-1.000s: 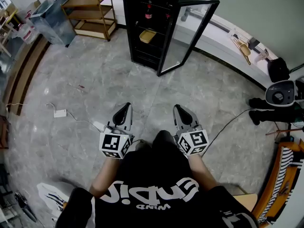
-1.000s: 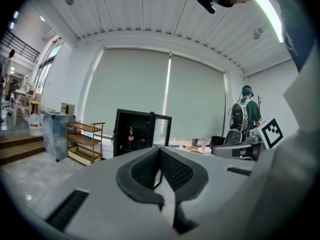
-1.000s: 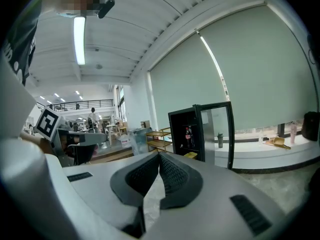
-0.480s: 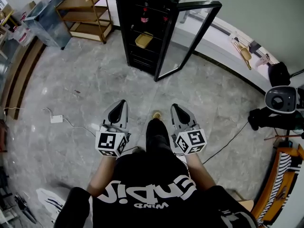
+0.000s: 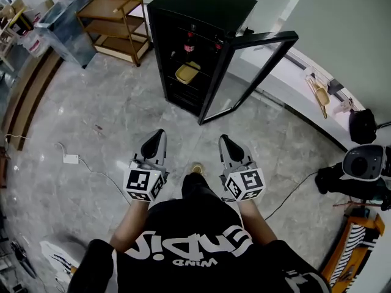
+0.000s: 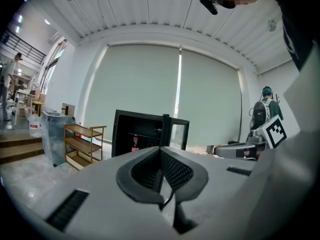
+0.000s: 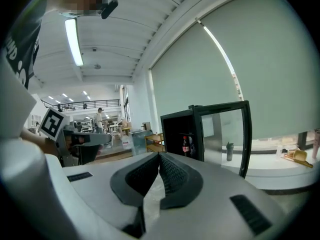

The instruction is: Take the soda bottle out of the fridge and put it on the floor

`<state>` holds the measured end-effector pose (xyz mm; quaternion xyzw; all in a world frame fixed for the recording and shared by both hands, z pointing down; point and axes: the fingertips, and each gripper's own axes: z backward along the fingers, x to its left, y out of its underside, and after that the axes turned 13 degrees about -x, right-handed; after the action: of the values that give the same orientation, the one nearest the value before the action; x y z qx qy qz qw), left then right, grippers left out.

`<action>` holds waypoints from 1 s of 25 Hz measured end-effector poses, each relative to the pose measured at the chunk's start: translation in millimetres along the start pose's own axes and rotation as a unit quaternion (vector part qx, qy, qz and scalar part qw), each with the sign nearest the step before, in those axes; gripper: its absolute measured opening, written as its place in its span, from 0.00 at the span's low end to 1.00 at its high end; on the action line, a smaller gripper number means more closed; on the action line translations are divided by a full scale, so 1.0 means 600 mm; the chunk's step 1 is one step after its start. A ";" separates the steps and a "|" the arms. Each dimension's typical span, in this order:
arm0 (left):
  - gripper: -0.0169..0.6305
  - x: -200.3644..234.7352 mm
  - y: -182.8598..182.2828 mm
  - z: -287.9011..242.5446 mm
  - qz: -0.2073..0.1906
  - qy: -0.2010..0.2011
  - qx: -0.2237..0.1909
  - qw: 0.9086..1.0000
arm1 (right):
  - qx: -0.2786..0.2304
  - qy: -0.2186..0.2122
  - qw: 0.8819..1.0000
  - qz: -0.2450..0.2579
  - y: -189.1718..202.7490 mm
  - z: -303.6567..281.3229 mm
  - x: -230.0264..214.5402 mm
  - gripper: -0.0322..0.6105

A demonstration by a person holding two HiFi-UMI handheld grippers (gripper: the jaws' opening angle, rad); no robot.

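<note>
A black fridge (image 5: 201,17) stands ahead with its glass door (image 5: 253,72) swung open to the right. On its upper shelf stands a soda bottle (image 5: 189,43) with a red label, seen small in the left gripper view (image 6: 134,144) and the right gripper view (image 7: 185,146). A yellow tray (image 5: 187,72) lies on a lower shelf. My left gripper (image 5: 156,140) and right gripper (image 5: 225,143) are held side by side over the grey floor, well short of the fridge. Both are shut with nothing between the jaws.
A wooden shelf cart (image 5: 119,20) and a grey bin (image 5: 66,29) stand left of the fridge. A white charger with its cable (image 5: 70,159) lies on the floor at the left. A black cable (image 5: 293,188) and equipment (image 5: 360,166) sit at the right.
The person has walked closer to the fridge; it looms larger and its top now shows. Both grippers stay shut in the same pose.
</note>
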<state>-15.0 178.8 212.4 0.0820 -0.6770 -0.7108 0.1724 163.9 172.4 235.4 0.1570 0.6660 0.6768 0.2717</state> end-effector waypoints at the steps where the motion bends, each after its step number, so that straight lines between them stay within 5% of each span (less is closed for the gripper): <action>1: 0.04 0.002 0.000 -0.019 0.001 -0.005 0.000 1.000 | 0.000 -0.007 1.000 0.003 -0.004 -0.015 -0.013 0.09; 11: 0.04 0.041 -0.002 -0.120 -0.002 -0.026 0.002 1.000 | 0.013 -0.036 0.999 -0.003 -0.003 -0.116 -0.071 0.09; 25: 0.04 0.127 0.018 -0.235 -0.007 0.027 0.020 0.999 | 0.000 0.018 1.000 -0.013 0.016 -0.213 -0.082 0.09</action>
<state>-34.6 19.7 222.0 0.1094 -0.6858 -0.6957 0.1835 128.6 39.9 244.2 0.1364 0.6729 0.6757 0.2682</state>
